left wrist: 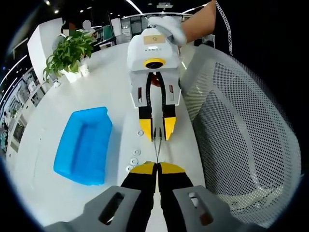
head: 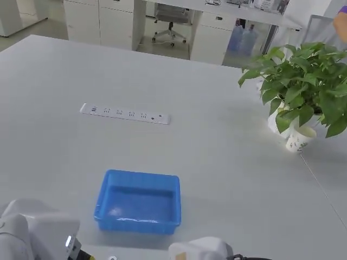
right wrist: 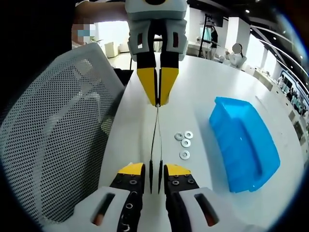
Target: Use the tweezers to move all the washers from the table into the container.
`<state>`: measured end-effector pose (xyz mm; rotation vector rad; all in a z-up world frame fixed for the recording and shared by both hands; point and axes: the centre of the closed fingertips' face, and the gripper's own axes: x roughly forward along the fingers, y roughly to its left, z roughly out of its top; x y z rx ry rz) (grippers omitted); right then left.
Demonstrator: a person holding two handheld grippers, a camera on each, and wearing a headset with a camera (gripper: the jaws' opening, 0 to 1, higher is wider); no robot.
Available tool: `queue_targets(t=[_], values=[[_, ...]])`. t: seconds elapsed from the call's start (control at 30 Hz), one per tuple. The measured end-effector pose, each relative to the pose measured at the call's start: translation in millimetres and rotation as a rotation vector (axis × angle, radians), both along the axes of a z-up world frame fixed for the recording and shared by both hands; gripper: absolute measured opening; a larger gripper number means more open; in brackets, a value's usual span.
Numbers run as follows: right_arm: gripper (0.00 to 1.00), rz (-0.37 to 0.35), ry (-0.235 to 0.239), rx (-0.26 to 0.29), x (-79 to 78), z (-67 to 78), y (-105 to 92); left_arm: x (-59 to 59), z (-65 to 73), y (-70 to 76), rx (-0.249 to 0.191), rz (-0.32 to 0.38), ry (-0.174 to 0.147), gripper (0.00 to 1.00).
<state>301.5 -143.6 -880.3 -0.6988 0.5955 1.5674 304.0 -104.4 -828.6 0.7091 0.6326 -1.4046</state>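
Washers (right wrist: pixel 185 143), four of them, lie flat in a loose cluster on the white table (right wrist: pixel 203 82), right of centre in the right gripper view. They are near the blue container (right wrist: pixel 246 140) further right, but apart from it. They look like thin metal rings: light, hard, slick and flush with the tabletop, so likely to skate or flip. I would pinch one across its band, one tip through the hole. Tweezers (right wrist: pixel 152 154) stretch up the middle of that view between the two grippers. Left gripper (left wrist: pixel 157 166), bottom centre of its own view, has its jaws pressed together on the narrow end. Right gripper (right wrist: pixel 154 170) has its jaws a little apart, flanking the two thin legs with slivers of table between. Those legs look springy and should need only a gentle squeeze; too hard, and a washer may shoot out.
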Motion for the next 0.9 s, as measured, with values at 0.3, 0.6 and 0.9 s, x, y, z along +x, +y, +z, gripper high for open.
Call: queue_targets(t=[0.3, 0.6, 0.9], values=[[0.16, 0.010, -0.013, -0.010, 0.1, 1.4, 0.2, -0.2, 13.7, -8.6, -0.053, 0.005, 0.010, 0.04], [0.12, 0.016, -0.036, -0.021, 1.0, 1.6, -0.9, 1.8, 25.4, -18.3, -0.089, -0.010, 0.002, 0.04], [0.12, 0.012, -0.040, -0.021, 1.0, 3.2, -1.9, 0.4, 37.7, -30.2, -0.131, -0.033, -0.006, 0.04]])
